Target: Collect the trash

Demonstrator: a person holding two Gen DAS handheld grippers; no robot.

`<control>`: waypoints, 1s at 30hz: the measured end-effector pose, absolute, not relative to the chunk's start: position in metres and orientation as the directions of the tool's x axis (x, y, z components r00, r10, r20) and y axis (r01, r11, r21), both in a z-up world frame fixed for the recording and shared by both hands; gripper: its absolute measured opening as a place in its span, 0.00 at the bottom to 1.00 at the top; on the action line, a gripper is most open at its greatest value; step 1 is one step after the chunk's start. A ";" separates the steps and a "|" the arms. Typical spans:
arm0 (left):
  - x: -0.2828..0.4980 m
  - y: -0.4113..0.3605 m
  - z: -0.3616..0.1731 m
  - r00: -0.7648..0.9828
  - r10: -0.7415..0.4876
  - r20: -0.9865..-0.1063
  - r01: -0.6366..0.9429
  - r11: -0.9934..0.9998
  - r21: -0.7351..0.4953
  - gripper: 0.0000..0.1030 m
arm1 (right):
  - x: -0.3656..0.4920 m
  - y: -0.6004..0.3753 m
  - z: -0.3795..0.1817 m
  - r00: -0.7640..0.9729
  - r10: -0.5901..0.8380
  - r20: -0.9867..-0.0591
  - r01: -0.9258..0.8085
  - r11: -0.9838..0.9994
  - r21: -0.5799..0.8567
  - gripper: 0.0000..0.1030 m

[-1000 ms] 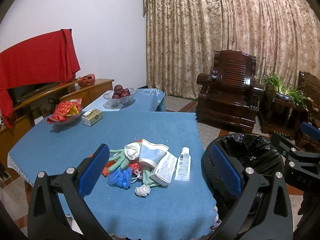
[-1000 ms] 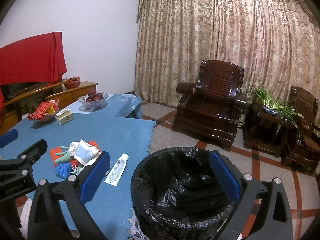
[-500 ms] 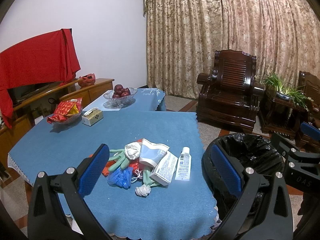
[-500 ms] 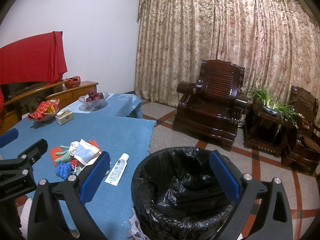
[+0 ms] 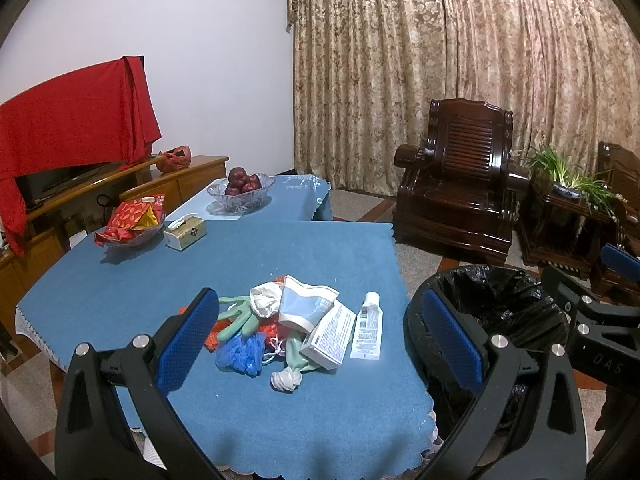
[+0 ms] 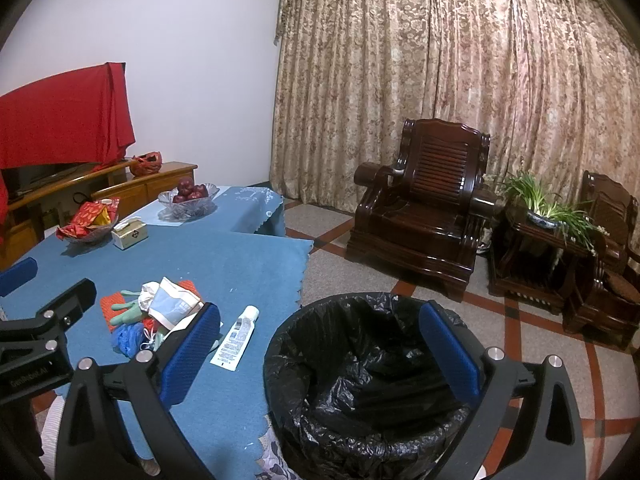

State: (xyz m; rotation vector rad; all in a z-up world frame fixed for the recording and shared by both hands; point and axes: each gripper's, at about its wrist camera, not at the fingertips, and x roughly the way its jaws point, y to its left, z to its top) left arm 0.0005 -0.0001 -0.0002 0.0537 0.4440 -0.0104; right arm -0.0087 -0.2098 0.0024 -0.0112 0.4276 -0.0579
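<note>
**Cloth, plastic and polished wood**

The table [image 5: 120, 288] wears a matt blue cloth with a fine, felt-like nap and a scalloped edge. On it, the pale green rubber glove [image 5: 236, 320] looks smooth and dull, the blue plastic bag [image 5: 240, 354] thin and crinkled, the paper box [image 5: 330, 334] flat and printed, the white tube [image 5: 368, 328] smooth plastic. To the right, the bin liner [image 6: 360, 368] is glossy black film, heavily creased. Far off, the armchair [image 6: 424, 208] is dark wood with a high polish, the curtain [image 6: 440, 80] heavy patterned fabric, the fruit bowl [image 5: 240, 196] cut glass. The left gripper [image 5: 320, 340] and right gripper [image 6: 320, 350] have matt black plastic frames, metal screws and textured blue pads [image 5: 188, 336].
</note>
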 end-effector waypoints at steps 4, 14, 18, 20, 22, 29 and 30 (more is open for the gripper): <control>0.001 0.000 0.000 0.903 0.000 -0.430 0.023 0.998 0.050 0.95 | -0.009 -0.210 0.003 0.908 -0.058 -0.415 0.054 0.998 -0.023 0.94; 0.001 0.000 0.000 0.903 0.002 -0.430 0.022 0.998 0.050 0.95 | -0.005 -0.207 -0.002 0.908 -0.057 -0.416 0.054 0.998 -0.021 0.94; 0.001 0.000 0.000 0.902 0.001 -0.432 0.023 0.998 0.050 0.95 | -0.005 -0.207 -0.002 0.907 -0.058 -0.416 0.054 0.998 -0.021 0.94; 0.001 0.000 0.000 0.902 0.001 -0.432 0.023 0.998 0.050 0.95 | -0.005 -0.208 -0.002 0.907 -0.057 -0.417 0.053 0.998 -0.021 0.94; 0.001 0.000 0.000 0.902 0.002 -0.432 0.022 0.998 0.050 0.95 | -0.005 -0.207 -0.002 0.907 -0.056 -0.417 0.053 0.998 -0.020 0.94; 0.001 0.000 0.000 0.901 0.002 -0.433 0.022 0.999 0.050 0.95 | -0.005 -0.209 -0.008 0.907 -0.056 -0.418 0.052 0.998 -0.020 0.94; 0.001 0.000 0.000 0.901 0.002 -0.433 0.022 0.999 0.050 0.95 | -0.005 -0.210 -0.009 0.906 -0.056 -0.419 0.052 0.998 -0.020 0.94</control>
